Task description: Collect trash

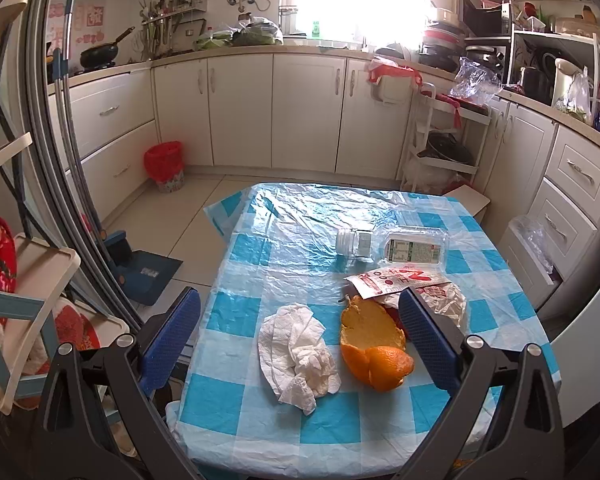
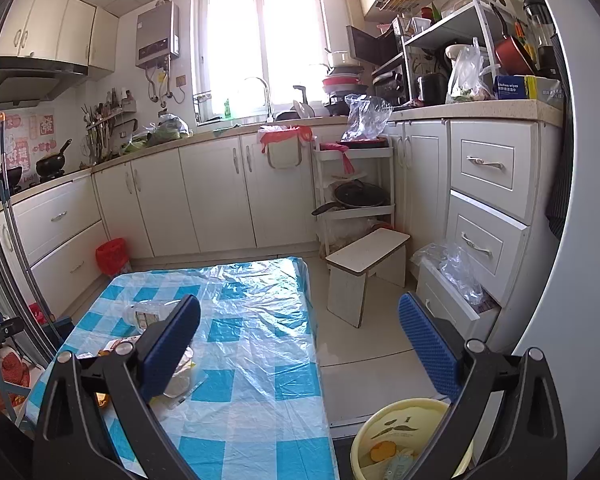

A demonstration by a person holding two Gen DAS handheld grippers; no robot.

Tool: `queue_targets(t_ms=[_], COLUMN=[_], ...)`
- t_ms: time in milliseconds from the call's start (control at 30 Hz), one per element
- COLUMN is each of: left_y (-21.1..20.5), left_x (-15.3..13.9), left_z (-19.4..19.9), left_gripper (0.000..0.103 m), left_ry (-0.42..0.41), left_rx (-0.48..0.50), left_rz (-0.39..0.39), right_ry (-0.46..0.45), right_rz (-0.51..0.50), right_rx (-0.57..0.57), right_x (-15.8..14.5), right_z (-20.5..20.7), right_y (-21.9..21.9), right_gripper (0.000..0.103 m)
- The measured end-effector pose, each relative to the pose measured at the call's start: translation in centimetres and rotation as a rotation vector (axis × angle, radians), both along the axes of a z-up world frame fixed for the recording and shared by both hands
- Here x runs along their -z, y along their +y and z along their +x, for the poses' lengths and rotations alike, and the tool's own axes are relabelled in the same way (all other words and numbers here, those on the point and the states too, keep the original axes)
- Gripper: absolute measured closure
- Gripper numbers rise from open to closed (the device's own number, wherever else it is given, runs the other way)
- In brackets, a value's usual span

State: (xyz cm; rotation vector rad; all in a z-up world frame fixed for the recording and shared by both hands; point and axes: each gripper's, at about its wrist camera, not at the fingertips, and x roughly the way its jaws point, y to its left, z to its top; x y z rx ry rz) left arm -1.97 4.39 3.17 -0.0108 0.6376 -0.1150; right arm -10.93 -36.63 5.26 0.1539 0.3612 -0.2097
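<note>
My left tongs (image 1: 300, 344) hang spread wide above the near edge of the desk (image 1: 235, 312), which wears a blue-and-white checked plastic cloth. Between their blue pads I see the crumpled white paper tissue (image 1: 297, 356) and, just at its 3 o'clock, the curled orange peel (image 1: 374, 344). Touching the peel at its 1 o'clock lie a red-and-white printed wrapper (image 1: 396, 280) and a crumpled whitish paper wrapper (image 1: 444, 304), partly behind the right pad. Further on, at 12 o'clock from the peel, an empty clear plastic bottle (image 1: 396, 244) with a white cap lies on its side. My right tongs (image 2: 300, 344) are also spread wide and hold nothing; they hover over the desk's right edge and the floor. At 5 o'clock in that view stands a pale yellow round plastic bin (image 2: 404, 440) on the floor, just beside the desk, with a piece of orange peel and some scraps inside.
</note>
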Motion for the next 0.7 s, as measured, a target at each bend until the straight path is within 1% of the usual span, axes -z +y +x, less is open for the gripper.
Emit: queue_targets(t_ms=[700], left_y=[0.06], left_x=[-0.13], left_z=[0.00], left_gripper=[0.008], left_ry=[-0.002], left_rx=[0.002], left_rz=[0.003], right_ry=[-0.007], right_rz=[-0.006], right_rx=[-0.004], right_x=[-0.12], right_z=[-0.05], right_y=[0.13], right_gripper=[0.008])
